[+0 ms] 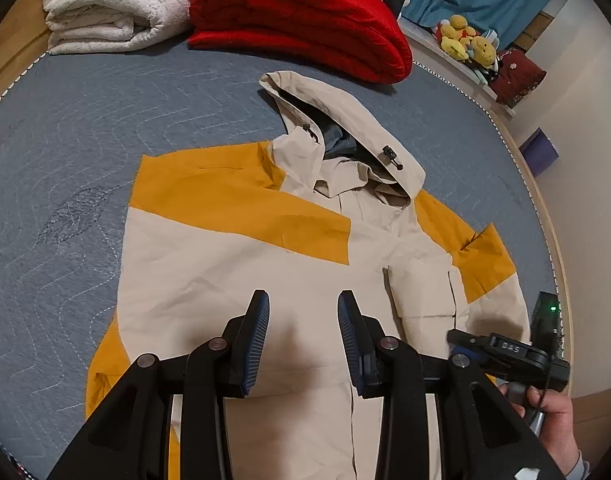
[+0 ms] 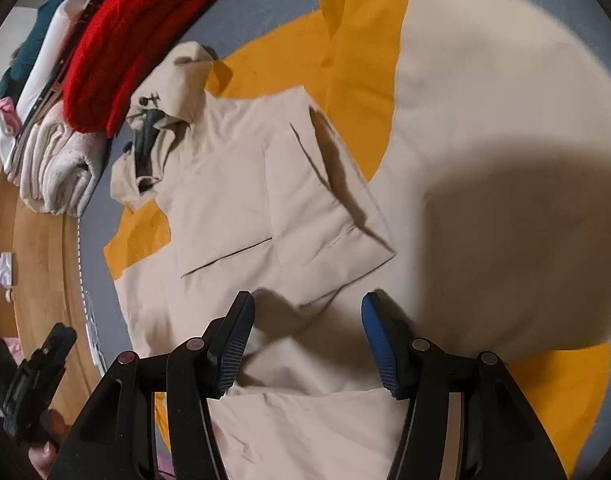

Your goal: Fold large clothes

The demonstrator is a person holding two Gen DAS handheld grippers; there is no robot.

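Presently: left gripper (image 1: 303,308) jaws parted, empty, above jacket (image 1: 265,272); right gripper (image 2: 305,312) wider apart, empty, over same jacket on grey mat (image 1: 85,128); hood (image 1: 345,128) at 12, red blanket (image 1: 305,20) beyond

— Where does the left wrist camera sit?
— Behind its own fingers, above the jacket's (image 1: 265,264) hem, tilted steeply down and facing the hood (image 1: 345,120) and the red blanket (image 1: 305,24) beyond.
— And the right one?
— Lower and nearer the cloth, rolled sideways, so the red blanket (image 2: 137,40) lands upper left; it is partly blurred.
— What do they share?
— The jacket (image 2: 241,200), the folded pile, and each catches the other gripper at its edge.
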